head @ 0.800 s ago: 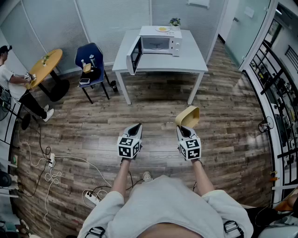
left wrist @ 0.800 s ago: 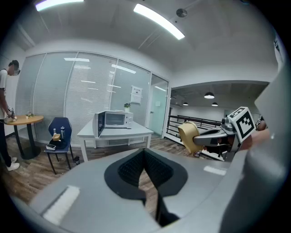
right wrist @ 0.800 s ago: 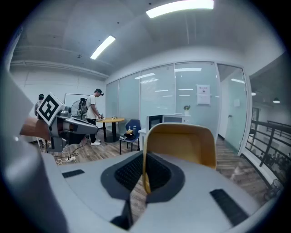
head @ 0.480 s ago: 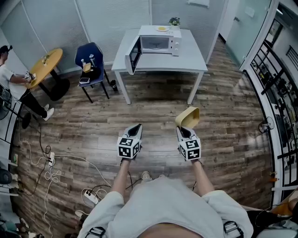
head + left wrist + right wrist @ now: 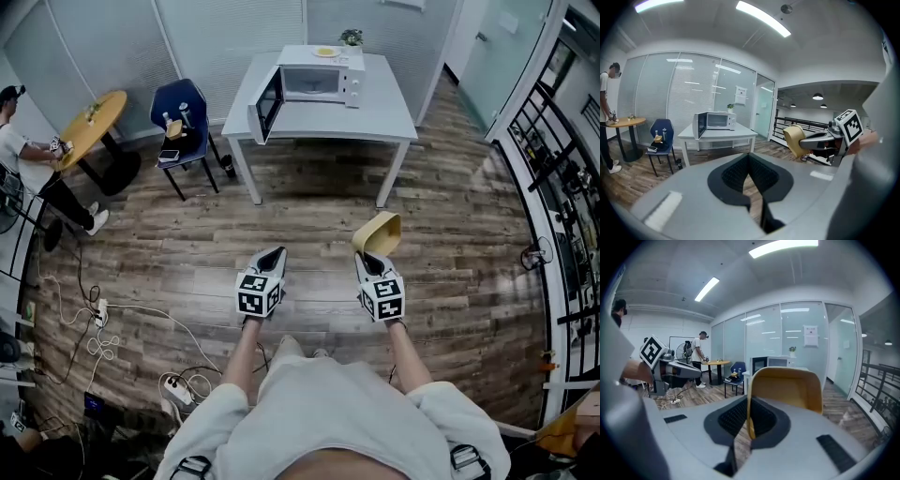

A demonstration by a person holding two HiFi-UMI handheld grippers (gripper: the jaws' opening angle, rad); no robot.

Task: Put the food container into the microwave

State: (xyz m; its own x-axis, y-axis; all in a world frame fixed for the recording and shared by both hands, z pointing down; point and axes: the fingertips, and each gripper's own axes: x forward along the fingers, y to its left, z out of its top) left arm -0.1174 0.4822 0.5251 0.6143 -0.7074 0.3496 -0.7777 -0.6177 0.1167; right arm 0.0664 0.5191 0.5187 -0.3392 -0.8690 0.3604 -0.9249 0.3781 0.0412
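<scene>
The food container (image 5: 378, 233) is a tan open tub. We hold it in the air above the wooden floor (image 5: 450, 281), well apart from the microwave (image 5: 314, 82) and on its near side. The right claw (image 5: 367, 258) is pinched on one side wall of the tub, with one pad inside the wall and one outside. In the right gripper view we look into the tub's hollow, and the microwave shows just past its upper rim.

The left claw (image 5: 274, 253) is pressed together with nothing between its pads. It sits about as far from the microwave as the right claw does, and both point toward the microwave at a slight downward slope.

The microwave stands toward the back of a white counter (image 5: 380, 120). Its door (image 5: 265, 105) is swung open to the microwave's left, exposing the cavity. A plate (image 5: 326, 52) lies on top of the microwave, and a small plant (image 5: 352, 39) stands just behind it.

To the left of the microwave, beside the white counter, is a blue chair (image 5: 192, 101) that carries bottles and other small items. Further left of the microwave is a round yellow counter (image 5: 89, 131), where a person (image 5: 23, 155) stands. Cables (image 5: 98, 342) and a power strip (image 5: 178, 389) lie on the floor, well apart from the microwave on its near left side.
</scene>
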